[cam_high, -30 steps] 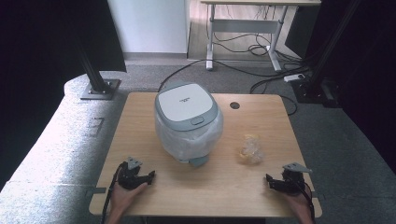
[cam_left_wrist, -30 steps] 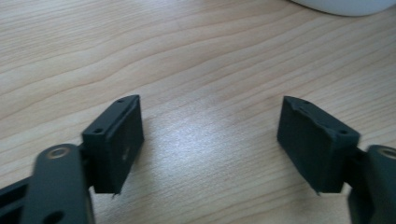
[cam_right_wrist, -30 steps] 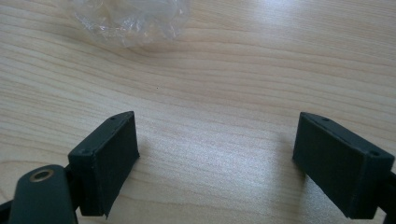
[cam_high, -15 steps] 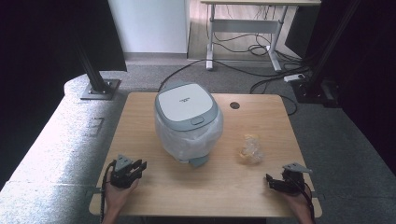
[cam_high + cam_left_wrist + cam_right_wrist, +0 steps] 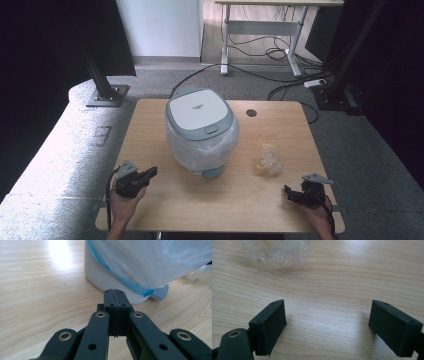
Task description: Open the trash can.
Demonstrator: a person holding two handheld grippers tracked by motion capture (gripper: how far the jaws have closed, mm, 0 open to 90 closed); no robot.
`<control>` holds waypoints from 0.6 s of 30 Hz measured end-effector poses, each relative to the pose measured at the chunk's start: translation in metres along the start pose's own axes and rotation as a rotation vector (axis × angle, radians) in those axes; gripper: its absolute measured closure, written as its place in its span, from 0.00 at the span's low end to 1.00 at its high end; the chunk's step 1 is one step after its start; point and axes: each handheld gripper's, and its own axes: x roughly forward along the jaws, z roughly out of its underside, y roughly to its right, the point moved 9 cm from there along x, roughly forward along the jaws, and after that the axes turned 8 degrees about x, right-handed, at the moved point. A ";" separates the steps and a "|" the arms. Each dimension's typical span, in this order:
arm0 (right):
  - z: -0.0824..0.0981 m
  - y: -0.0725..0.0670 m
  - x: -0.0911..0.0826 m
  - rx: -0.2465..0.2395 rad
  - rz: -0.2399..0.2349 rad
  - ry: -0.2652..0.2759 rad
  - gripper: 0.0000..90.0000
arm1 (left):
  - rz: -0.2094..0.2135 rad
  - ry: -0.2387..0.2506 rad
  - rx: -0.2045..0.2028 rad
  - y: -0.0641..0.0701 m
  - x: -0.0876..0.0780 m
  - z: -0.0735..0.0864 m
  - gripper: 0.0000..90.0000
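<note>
pale wooden tabletop [image 5: 150,125], lit from one side, with grey floor and trailing cables beyond it. at its middle stands the round white rice cooker with a grey lid [image 5: 200,116], its body wrapped in a clear plastic bag with a blue edge [image 5: 202,150]; in the left gripper view the bag [image 5: 160,262] hangs loose over the white base [image 5: 105,282] and stops short of the table. to its right, well apart from it, lies a small crumpled clear plastic wrapper [image 5: 268,159], which lies at the top of the right gripper view [image 5: 277,250].

i hold my left gripper [image 5: 148,174] near the front-left of the cooker, jaws pressed together on nothing and aimed at the base. my right gripper [image 5: 289,192] rests near the front-right edge, jaws spread wide over bare wood, the wrapper just ahead of them.

as i judge it, the bag is the job: i should open the left jaws before closing in, take the loose blue hem rather than the taut film, and steady the cooker with the right.

the cooker's back and far side are hidden, the lid's small lettering is unreadable, and i cannot tell what the wrapper holds.
</note>
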 end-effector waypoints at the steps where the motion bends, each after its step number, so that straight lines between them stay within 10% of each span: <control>1: 0.000 0.000 0.000 0.000 0.000 0.000 0.15 | 0.011 0.009 0.009 0.003 0.000 -0.005 1.00; 18: 0.001 0.000 -0.001 0.005 0.007 0.003 0.16 | 0.053 0.121 0.044 0.024 -0.022 -0.052 1.00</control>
